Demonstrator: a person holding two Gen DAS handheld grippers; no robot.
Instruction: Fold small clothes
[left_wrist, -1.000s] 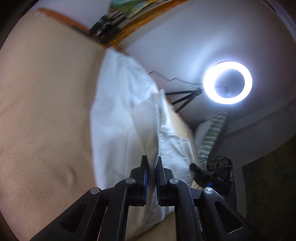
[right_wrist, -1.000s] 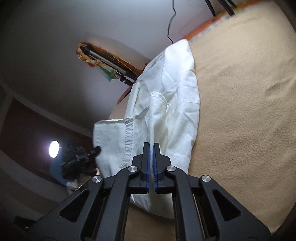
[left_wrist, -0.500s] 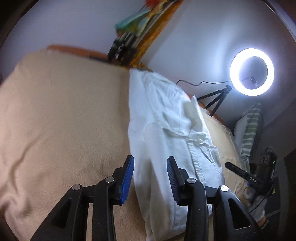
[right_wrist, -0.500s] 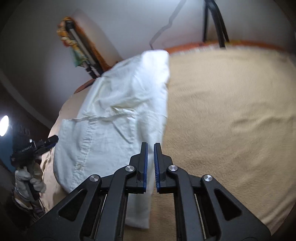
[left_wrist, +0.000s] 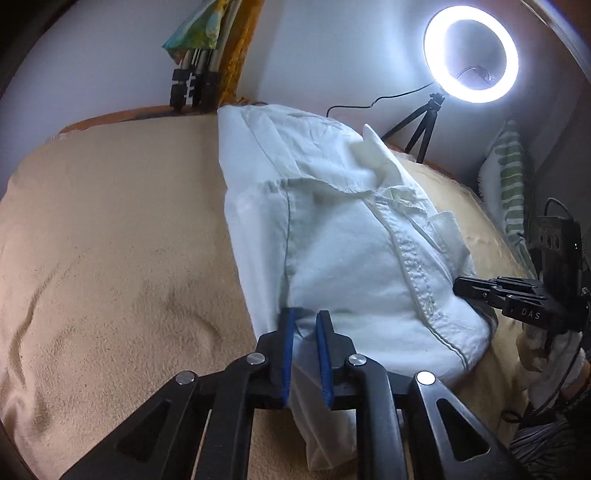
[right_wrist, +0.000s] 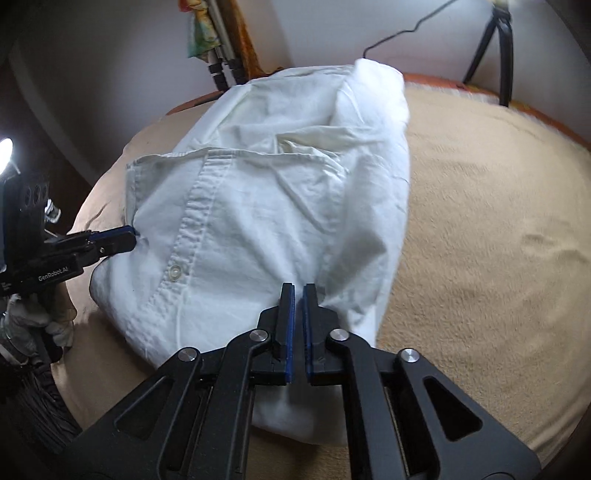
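Observation:
A small white button-up shirt (left_wrist: 332, 240) lies partly folded on a tan blanket (left_wrist: 110, 258); it also shows in the right wrist view (right_wrist: 258, 206). My left gripper (left_wrist: 304, 321) is closed on a fold of the shirt's near left edge, with cloth between its blue pads. My right gripper (right_wrist: 298, 295) is closed on the shirt's near right edge. The left gripper also shows in the right wrist view (right_wrist: 122, 236), and the right gripper in the left wrist view (left_wrist: 461, 288), each at the shirt's hem.
A lit ring light (left_wrist: 471, 55) on a small tripod stands at the back right. A striped pillow (left_wrist: 506, 184) leans by the wall. Folded tripod legs and colourful cloth (left_wrist: 195, 55) stand at the back wall. Tan blanket (right_wrist: 498, 240) spreads either side.
The shirt came down from being held up and now lies on the blanket. My left gripper opened half a second ago and has closed again on the shirt edge. The right stayed shut.

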